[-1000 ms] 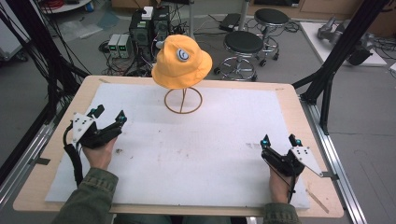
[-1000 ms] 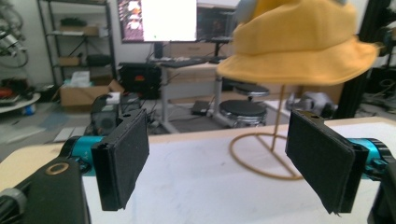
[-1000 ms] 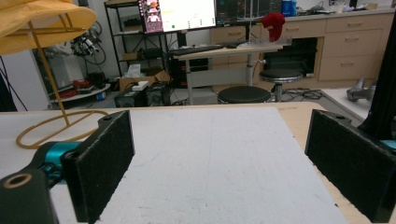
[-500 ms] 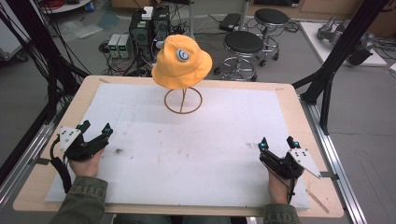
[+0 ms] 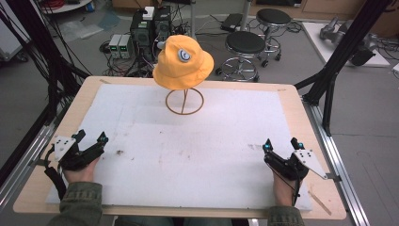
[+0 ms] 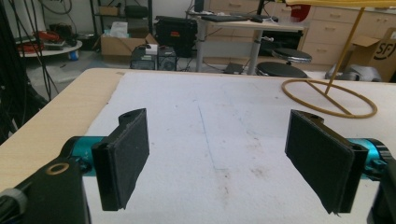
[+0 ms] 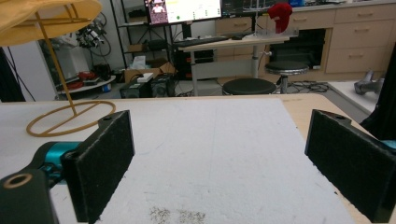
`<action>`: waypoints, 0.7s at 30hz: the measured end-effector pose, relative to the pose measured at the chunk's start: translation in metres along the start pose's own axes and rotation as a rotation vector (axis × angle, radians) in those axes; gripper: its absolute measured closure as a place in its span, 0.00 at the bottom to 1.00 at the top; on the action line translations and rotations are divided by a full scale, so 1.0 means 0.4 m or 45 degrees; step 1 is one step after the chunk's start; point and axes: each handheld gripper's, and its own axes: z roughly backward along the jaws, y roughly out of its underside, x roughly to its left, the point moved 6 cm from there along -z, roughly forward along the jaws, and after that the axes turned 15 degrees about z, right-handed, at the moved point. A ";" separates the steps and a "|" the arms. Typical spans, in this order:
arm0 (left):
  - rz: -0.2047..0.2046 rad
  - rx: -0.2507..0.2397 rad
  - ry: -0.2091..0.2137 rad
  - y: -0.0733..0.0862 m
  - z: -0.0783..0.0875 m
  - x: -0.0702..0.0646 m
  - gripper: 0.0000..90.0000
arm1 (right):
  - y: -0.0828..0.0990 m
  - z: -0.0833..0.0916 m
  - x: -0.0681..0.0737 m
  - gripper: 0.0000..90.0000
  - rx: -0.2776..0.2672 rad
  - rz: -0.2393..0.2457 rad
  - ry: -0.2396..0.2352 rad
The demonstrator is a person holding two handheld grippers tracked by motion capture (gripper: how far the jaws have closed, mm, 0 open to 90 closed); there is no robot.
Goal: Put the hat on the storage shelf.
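Observation:
An orange bucket hat [image 5: 183, 63] with a round badge sits on a thin wire stand [image 5: 184, 102] at the far middle of the white mat [image 5: 197, 141]. The stand's ring base [image 6: 329, 97] lies ahead to the right in the left gripper view, and the ring base [image 7: 70, 117] lies to the left in the right gripper view, under the hat brim [image 7: 42, 16]. My left gripper [image 5: 91, 136] rests open at the mat's near left, nothing between its pads. My right gripper [image 5: 281, 143] rests open at the near right, also empty.
The wooden table [image 5: 301, 108] frames the mat. Black frame posts [image 5: 346, 44] rise at both far corners. Stools [image 5: 244, 43] and electronics boxes [image 5: 150, 28] stand on the floor beyond the far edge. Dark specks [image 5: 117, 152] mark the mat near the left gripper.
My left gripper has drawn back toward the near left edge of the mat and now lies lower. The right gripper has barely shifted. The hat and stand are unmoved.

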 end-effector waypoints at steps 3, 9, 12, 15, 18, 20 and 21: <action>0.013 -0.004 0.004 0.000 -0.002 0.000 0.25 | 0.001 -0.003 0.004 0.08 0.008 0.007 -0.010; 0.018 -0.002 0.012 -0.002 -0.003 -0.001 0.25 | 0.007 -0.008 0.004 0.08 0.032 0.018 -0.014; 0.016 -0.003 0.018 -0.003 -0.002 -0.004 0.25 | 0.006 -0.008 0.003 0.08 0.031 0.014 -0.013; 0.019 -0.002 0.026 -0.003 -0.003 -0.007 0.25 | 0.007 -0.009 0.003 0.08 0.032 0.013 -0.015; 0.021 0.007 0.028 -0.001 -0.003 -0.008 0.26 | 0.008 -0.011 0.003 0.08 0.036 0.012 -0.016; 0.022 0.003 0.029 -0.001 -0.004 -0.009 0.26 | 0.009 -0.011 0.004 0.08 0.039 0.011 -0.018; 0.023 0.003 0.030 -0.001 -0.004 -0.010 0.26 | 0.008 -0.012 0.002 0.08 0.034 0.018 -0.016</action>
